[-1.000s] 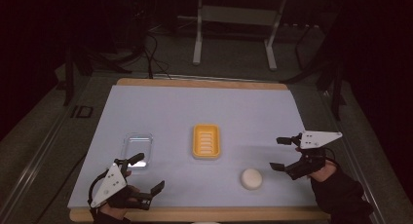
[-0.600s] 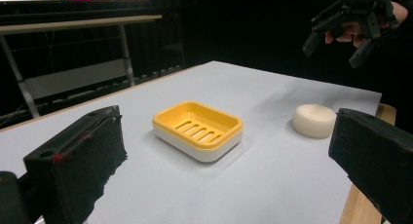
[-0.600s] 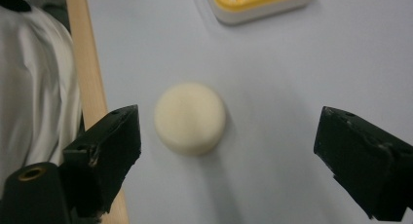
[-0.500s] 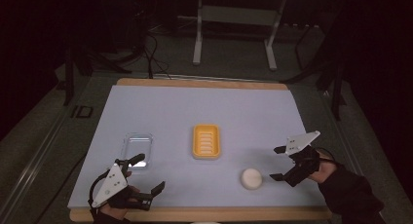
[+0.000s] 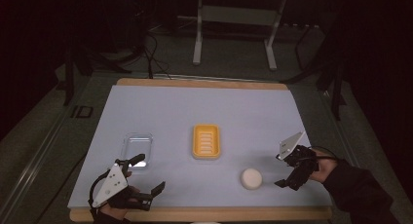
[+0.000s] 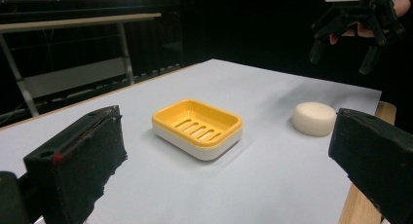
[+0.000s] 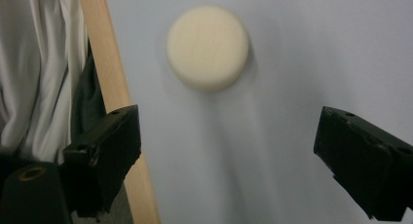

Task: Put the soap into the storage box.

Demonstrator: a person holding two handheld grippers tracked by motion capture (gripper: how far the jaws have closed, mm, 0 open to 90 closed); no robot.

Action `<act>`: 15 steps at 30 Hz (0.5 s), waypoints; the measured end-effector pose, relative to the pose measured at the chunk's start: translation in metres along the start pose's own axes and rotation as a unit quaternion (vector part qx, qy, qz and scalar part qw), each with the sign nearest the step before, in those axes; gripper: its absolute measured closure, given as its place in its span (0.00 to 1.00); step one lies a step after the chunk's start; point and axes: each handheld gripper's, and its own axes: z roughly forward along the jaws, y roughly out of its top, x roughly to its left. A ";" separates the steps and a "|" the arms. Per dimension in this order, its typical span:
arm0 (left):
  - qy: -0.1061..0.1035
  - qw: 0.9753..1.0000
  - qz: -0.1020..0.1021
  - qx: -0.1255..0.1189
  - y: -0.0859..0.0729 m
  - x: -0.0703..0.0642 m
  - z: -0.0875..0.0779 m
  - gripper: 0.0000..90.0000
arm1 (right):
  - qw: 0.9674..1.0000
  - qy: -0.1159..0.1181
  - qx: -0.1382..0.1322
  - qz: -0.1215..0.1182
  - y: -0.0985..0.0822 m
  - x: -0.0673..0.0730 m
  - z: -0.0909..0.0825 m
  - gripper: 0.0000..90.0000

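1. High view: a pale blue-grey table (image 5: 204,112) with a light wooden rim carries three things. A round, cream-white soap bar (image 5: 252,178), smooth and puck-shaped, lies near the front edge, right of the middle. A rectangular soap dish (image 5: 206,141) with rounded corners, its yellow insert slotted, sits at the table's middle. A clear plastic lid (image 5: 137,146), rectangular and glossy, lies toward the front left corner. The right gripper (image 5: 287,170) hangs just right of the soap bar, near the front right corner, jaws spread wide and holding nothing, apart from the bar. The left gripper (image 5: 146,177) rests at the front left corner, just in front of the lid, jaws wide and empty, a grey three-cornered plate on top.

2. Left gripper view: its two black jaws, faced with rough foam-like pads, stand far apart with nothing between them. Beyond them the soap dish (image 6: 197,128) shows a yellow slotted tray set in a white base. The soap bar (image 6: 314,118) lies matte and thick near the table's wooden edge, and the right gripper (image 6: 343,53) hovers above it, open.

3. Right gripper view: the black jaws stand wide, empty, with the soap bar (image 7: 207,45) ahead of them on the smooth table surface, untouched, close to the wooden edge strip (image 7: 114,87).
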 end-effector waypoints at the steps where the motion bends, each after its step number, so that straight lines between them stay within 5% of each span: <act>1: 0.000 1.000 0.000 0.000 0.000 0.000 0.000 0.00 | 1.000 0.001 0.007 0.001 0.000 0.000 0.000 0.11; 15: -0.003 1.000 0.002 0.005 0.000 -0.001 0.001 0.00 | 0.997 0.012 0.080 -0.010 0.013 0.001 0.010 0.11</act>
